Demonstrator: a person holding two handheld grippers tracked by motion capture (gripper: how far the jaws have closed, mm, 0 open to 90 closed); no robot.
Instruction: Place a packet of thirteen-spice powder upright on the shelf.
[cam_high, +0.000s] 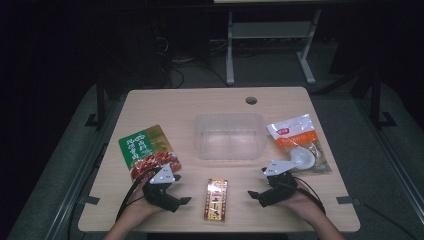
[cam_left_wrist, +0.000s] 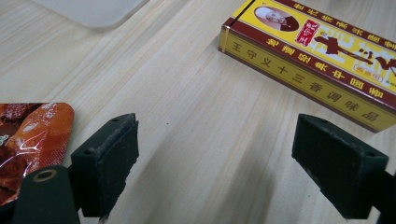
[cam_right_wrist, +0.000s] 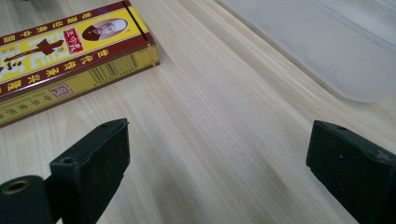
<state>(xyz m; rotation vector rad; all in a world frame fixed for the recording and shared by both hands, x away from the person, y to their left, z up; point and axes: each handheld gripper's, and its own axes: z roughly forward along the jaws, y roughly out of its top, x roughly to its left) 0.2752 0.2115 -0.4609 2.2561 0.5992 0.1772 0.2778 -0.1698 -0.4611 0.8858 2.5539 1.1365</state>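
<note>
A red and yellow box lies flat near the table's front edge, between my two grippers. My left gripper rests low at the front left, open, nothing between its jaws. In the left gripper view the box lies ahead to the right, and a corner of the red and green pouch shows at the left. My right gripper rests at the front right, open and empty. In the right gripper view the box lies ahead at the left, apart from the jaws.
A clear plastic tub stands mid-table; its edge shows in the right gripper view. A green and red food pouch lies at the left. An orange and white bag lies at the right. A cable hole is near the far edge.
</note>
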